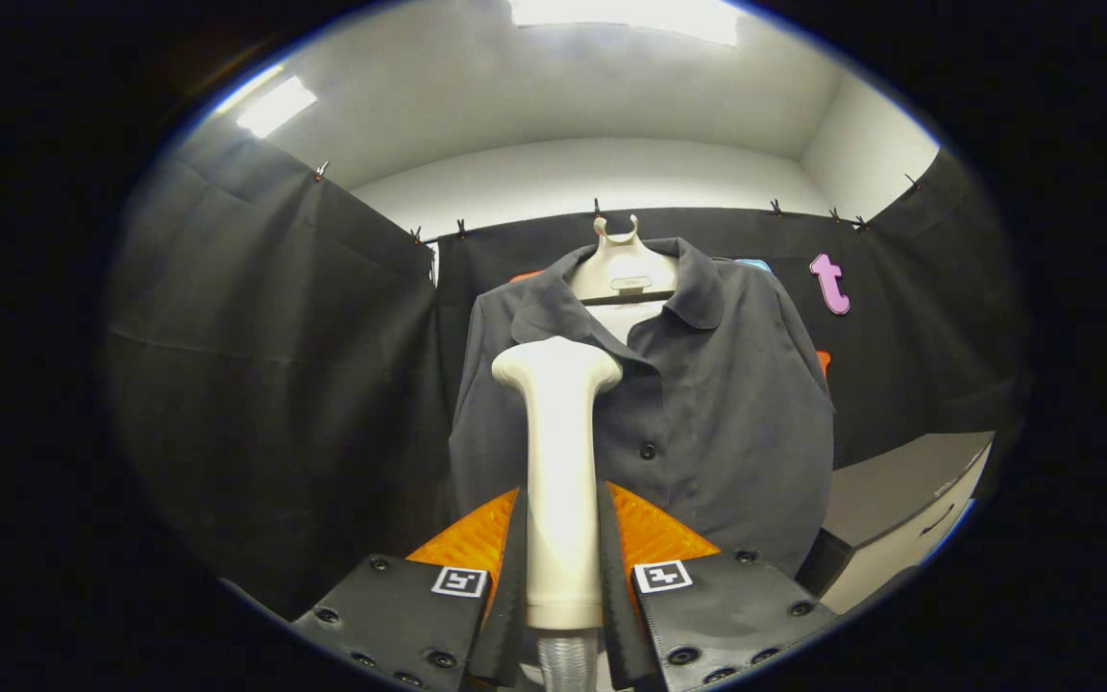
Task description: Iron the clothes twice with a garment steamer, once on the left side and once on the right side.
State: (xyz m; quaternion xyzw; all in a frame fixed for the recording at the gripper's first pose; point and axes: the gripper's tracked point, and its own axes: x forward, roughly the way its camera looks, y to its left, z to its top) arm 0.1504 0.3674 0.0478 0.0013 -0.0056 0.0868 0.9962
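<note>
I see bright ceiling panels overhead, blown out to white glare. Below, the dark shirt reads dim but sharp. The steamer handle catches soft light. Fisheye bends straight lines near the rim, where brightness falls away.

Gripper: two flat plate-style fingers, one on each side of the steamer handle, both pressing on it. Each plate has a square white tag with a black block pattern, at the corner nearest the handle: left tag, right tag. Round screw heads run along the plate edges away from the handle. Ribbed wedge-shaped pads flank the handle, with thin toothed strips directly against it.
</note>
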